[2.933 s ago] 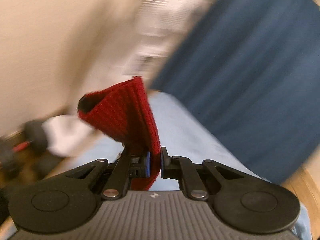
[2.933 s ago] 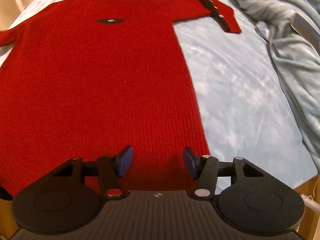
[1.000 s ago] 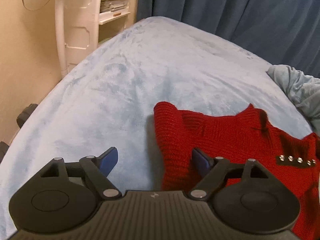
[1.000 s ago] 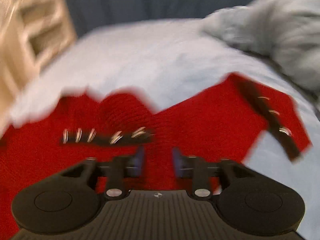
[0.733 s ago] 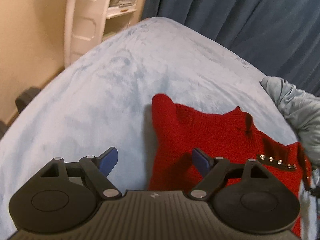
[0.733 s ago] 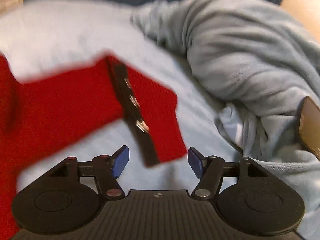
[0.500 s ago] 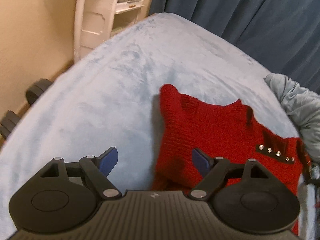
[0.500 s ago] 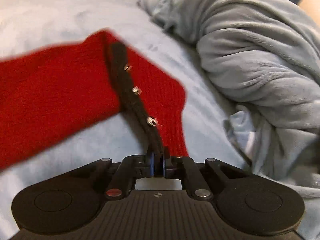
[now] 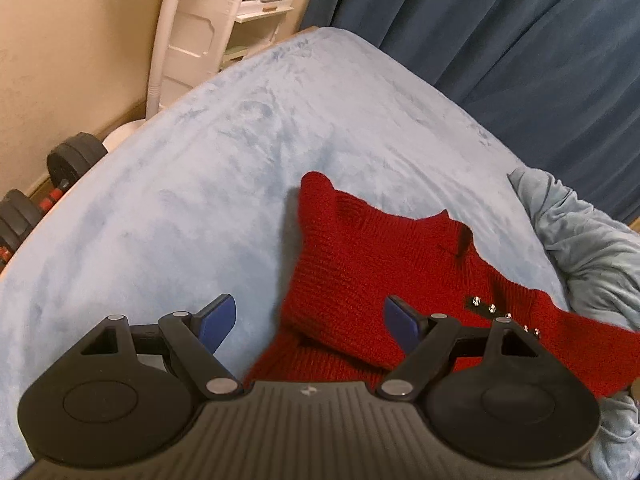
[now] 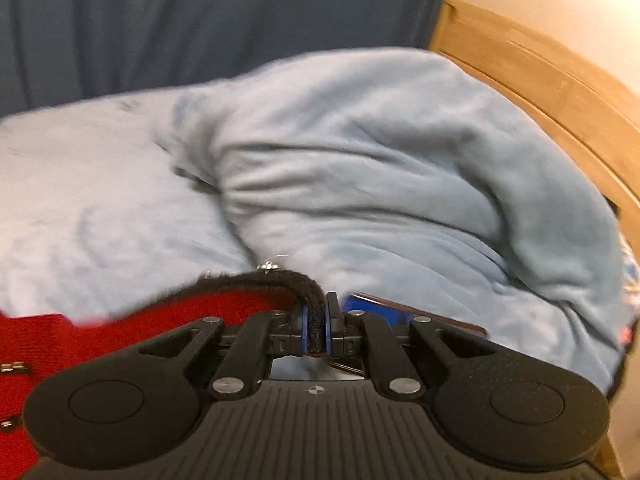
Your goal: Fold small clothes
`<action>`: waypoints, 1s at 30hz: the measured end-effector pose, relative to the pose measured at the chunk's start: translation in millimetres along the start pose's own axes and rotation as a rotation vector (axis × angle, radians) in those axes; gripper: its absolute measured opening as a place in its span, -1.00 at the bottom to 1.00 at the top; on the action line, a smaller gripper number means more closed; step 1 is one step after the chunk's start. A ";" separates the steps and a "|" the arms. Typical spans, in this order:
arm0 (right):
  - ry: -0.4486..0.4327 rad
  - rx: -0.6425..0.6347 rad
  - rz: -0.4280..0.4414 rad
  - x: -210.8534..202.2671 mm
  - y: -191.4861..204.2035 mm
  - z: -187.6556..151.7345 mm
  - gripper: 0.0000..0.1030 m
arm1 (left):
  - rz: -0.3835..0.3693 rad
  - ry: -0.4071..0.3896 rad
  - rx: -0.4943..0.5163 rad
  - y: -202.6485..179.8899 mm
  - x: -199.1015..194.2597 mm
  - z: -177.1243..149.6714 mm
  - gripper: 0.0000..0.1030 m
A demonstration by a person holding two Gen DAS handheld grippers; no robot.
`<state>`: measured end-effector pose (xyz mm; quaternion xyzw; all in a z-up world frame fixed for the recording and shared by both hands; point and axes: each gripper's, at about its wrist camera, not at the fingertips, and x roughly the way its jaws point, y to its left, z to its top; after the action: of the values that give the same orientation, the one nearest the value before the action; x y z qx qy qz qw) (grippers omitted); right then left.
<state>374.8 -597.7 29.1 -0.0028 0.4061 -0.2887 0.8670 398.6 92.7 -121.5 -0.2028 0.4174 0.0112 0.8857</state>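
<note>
A red knit sweater [image 9: 372,276] lies on the light blue bed [image 9: 200,184], its left sleeve folded over the body with a black studded cuff strap [image 9: 486,307] on top. My left gripper [image 9: 310,322] is open and empty just above the sweater's left folded edge. My right gripper [image 10: 316,330] is shut on the black studded cuff strap [image 10: 280,278] of the right sleeve and holds it lifted, with red sleeve [image 10: 80,340] trailing to the left.
A bunched light blue blanket [image 10: 380,184] lies on the right side of the bed, beside a wooden bed frame [image 10: 540,76]. Dark blue curtains [image 9: 500,40] hang behind. A white shelf unit [image 9: 208,28] and dumbbells [image 9: 48,184] stand left of the bed.
My right gripper closed on the right sleeve's cuff strap and lifted it, swinging towards the blanket. My left gripper stayed open and drew back slightly from the sweater.
</note>
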 end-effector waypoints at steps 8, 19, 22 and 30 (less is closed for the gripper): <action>0.166 0.105 -0.090 35.9 -11.4 -10.6 -0.86 | 0.014 0.004 -0.053 23.8 -8.6 16.5 0.65; 0.104 -0.216 0.428 -103.7 198.3 13.3 -0.86 | -0.066 0.069 -0.111 39.1 -1.0 1.8 0.65; 0.072 -0.295 0.589 -147.1 299.2 17.4 -0.86 | -0.071 0.063 -0.124 48.8 -10.4 2.8 0.65; 0.091 -0.358 0.958 -164.3 446.1 -39.7 0.00 | -0.026 0.055 -0.123 79.9 -23.3 3.1 0.65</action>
<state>486.4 -134.2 11.1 0.0477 0.4422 0.2154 0.8693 370.6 170.6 -130.4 -0.2624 0.4375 0.0198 0.8599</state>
